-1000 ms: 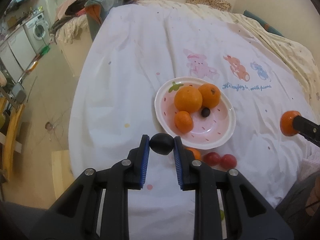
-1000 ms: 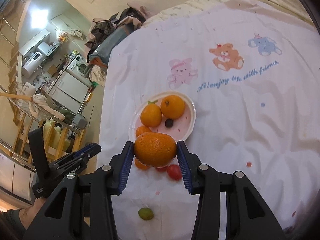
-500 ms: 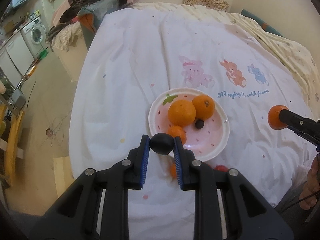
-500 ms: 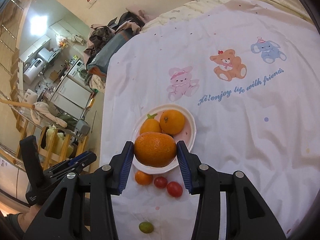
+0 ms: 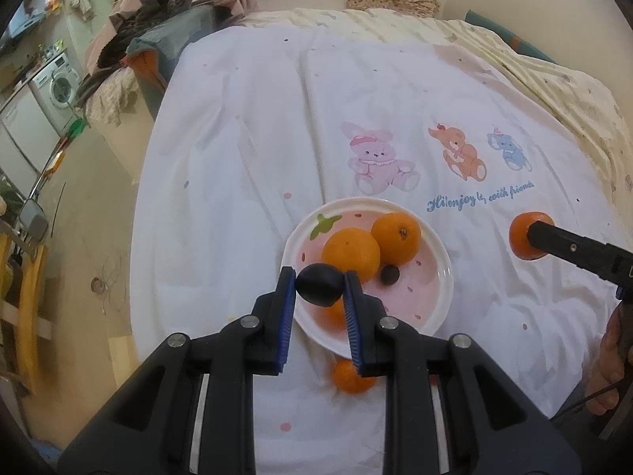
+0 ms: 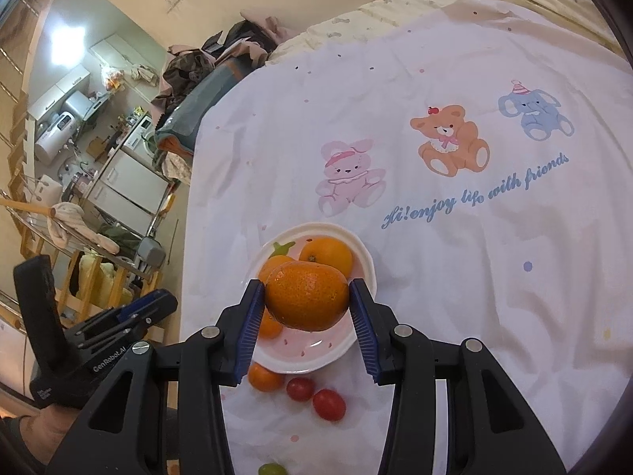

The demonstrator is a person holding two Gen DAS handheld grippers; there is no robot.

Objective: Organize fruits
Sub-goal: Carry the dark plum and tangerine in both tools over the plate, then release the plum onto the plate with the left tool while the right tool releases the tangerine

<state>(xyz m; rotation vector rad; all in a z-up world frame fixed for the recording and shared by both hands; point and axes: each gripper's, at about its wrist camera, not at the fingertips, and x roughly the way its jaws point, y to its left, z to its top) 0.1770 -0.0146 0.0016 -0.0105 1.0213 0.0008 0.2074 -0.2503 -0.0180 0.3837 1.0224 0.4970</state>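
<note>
A pink-and-white plate sits on the white sheet and holds two oranges, a smaller orange and a dark grape. My left gripper is shut on a dark plum, held above the plate's near-left rim. My right gripper is shut on a large orange, held above the plate. That orange also shows in the left wrist view at the right. A small orange, two red tomatoes and a green grape lie on the sheet in front of the plate.
The white sheet with cartoon animals covers a bed. Its left edge drops to the floor. Piled clothes lie at the back left. The left gripper's body shows at the lower left of the right wrist view.
Both grippers have moved forward over the plate, each with its fruit still held. The plate now lies under the fingertips in both views.
</note>
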